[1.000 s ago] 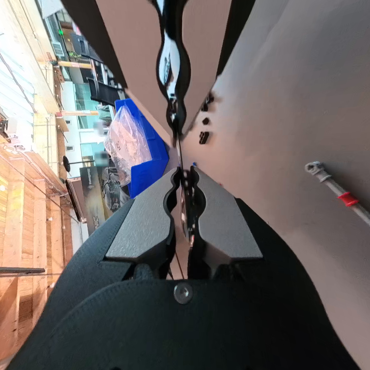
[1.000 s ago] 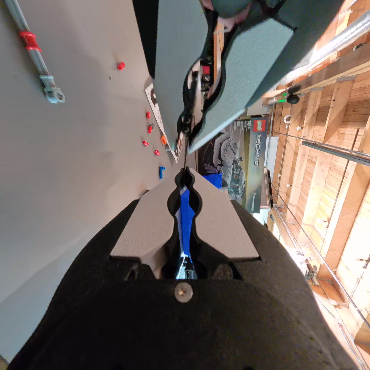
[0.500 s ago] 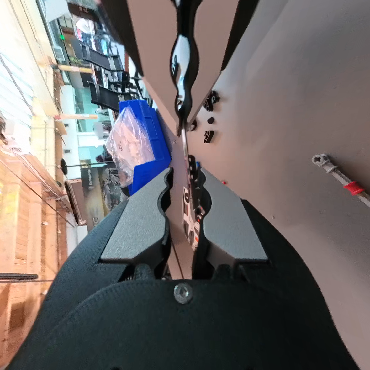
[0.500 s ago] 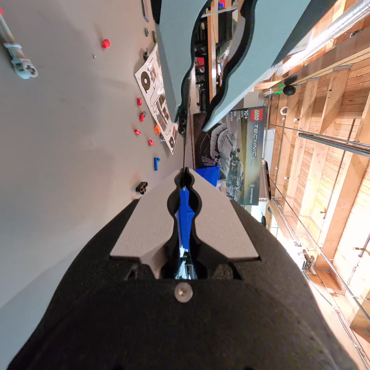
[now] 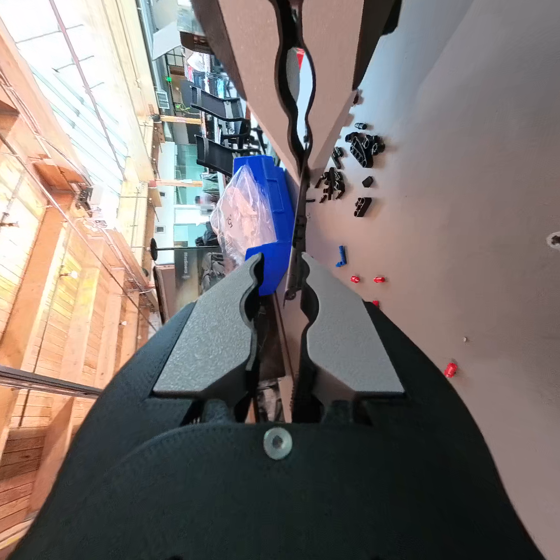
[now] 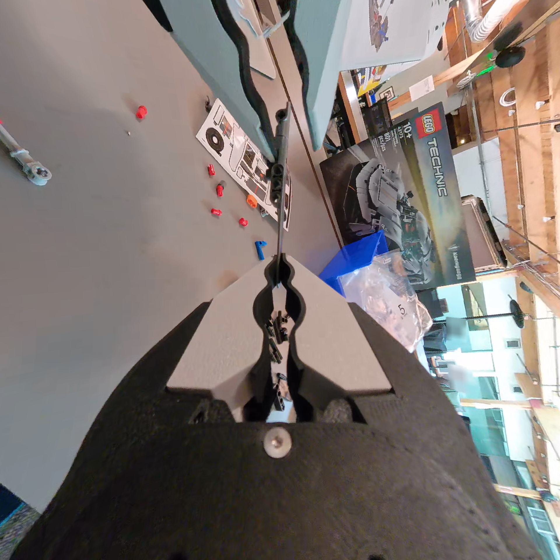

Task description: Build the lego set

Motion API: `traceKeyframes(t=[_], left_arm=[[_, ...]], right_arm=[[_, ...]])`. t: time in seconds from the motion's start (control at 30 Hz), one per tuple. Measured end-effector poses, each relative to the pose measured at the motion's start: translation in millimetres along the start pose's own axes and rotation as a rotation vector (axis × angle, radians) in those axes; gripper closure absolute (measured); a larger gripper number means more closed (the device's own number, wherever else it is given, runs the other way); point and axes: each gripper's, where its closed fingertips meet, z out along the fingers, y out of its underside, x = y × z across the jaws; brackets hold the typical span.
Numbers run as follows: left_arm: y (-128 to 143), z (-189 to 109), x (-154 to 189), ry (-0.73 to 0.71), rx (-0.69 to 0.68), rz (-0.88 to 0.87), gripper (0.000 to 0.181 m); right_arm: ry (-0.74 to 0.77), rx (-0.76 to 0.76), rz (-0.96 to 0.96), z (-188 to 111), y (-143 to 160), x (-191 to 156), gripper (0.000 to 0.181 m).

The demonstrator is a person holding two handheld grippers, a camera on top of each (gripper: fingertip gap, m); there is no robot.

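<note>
My right gripper (image 6: 280, 259) is shut on the end of a thin dark grey lego piece (image 6: 283, 212) seen edge-on, with a short black beam (image 6: 276, 181) fixed to its side. The piece reaches toward my left gripper (image 6: 294, 151), which faces it with its jaws apart. In the left wrist view my left gripper (image 5: 281, 257) is open, and the far end of the grey piece (image 5: 298, 218) hangs between its fingers, close to the right finger (image 5: 333, 318). The right gripper (image 5: 303, 162) holds the piece from above. Both grippers are above the grey table (image 6: 91, 242).
Loose on the table are red pins (image 6: 215, 211), a blue piece (image 6: 260, 248), an orange piece (image 6: 251, 200), a sticker sheet (image 6: 230, 142), a grey axle (image 6: 30, 168) and black parts (image 5: 363, 145). A blue bin (image 6: 357, 257) holds a bag (image 6: 385, 303) beside the set's box (image 6: 409, 197). There is about 6 cm between the tips of the two grippers. It is some 12 cm from my left tips to the grey axle (image 6: 30, 168).
My left gripper has opened, let go of the grey piece and drawn back from the right gripper. The right gripper has kept its hold on the piece.
</note>
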Motion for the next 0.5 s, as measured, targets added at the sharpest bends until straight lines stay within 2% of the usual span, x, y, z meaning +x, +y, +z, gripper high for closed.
traceKeyframes(t=[0.17, 0.23, 0.33, 0.5], left_arm=[[-0.9, 4.3, 10.9, -0.002, -0.014, 0.078, 0.181], [1.1, 3.8, 13.1, 0.016, -0.015, 0.054, 0.170], [8.6, -1.7, 29.5, 0.166, -0.037, -0.041, 0.154], [34.1, -14.7, 53.4, 0.311, -0.121, -0.092, 0.164]], right_arm=[[0.024, -0.005, -0.042, -0.4, 1.1, 0.6, 0.181], [0.034, -0.008, -0.110, 1.0, 2.9, -3.0, 0.181], [0.009, -0.022, -0.221, 8.5, 4.5, -18.8, 0.181], [-0.090, -0.127, -0.325, 29.4, 25.9, -47.9, 0.181]])
